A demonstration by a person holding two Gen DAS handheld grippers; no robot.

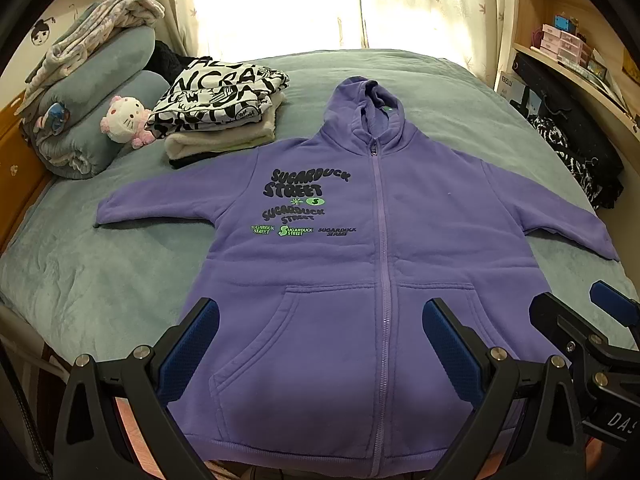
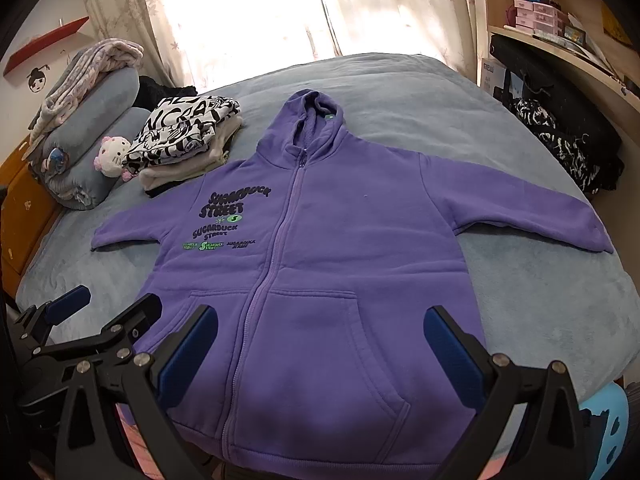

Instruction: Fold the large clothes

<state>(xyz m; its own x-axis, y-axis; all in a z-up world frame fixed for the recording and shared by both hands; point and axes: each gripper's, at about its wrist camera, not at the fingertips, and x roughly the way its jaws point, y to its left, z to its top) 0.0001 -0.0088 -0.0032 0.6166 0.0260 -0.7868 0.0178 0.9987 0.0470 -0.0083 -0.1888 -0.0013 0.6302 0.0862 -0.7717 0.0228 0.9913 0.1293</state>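
Note:
A purple zip-up hoodie [image 1: 360, 240] with black and green lettering lies flat and face up on the bed, sleeves spread to both sides, hood toward the window. It also shows in the right wrist view [image 2: 320, 248]. My left gripper [image 1: 320, 344] is open and empty, hovering over the hoodie's hem and left pocket. My right gripper [image 2: 320, 348] is open and empty over the hem and right pocket. Each gripper shows in the other's view: the right gripper [image 1: 580, 312] at the edge of the left wrist view, the left gripper [image 2: 104, 308] beside it in the right wrist view.
A stack of folded clothes [image 1: 220, 108] with a black-and-white print on top sits left of the hood. A plush toy [image 1: 126, 120] and rolled blankets [image 1: 92, 92] lie at the far left. Dark clothing [image 1: 572, 152] hangs at the bed's right edge, below shelves.

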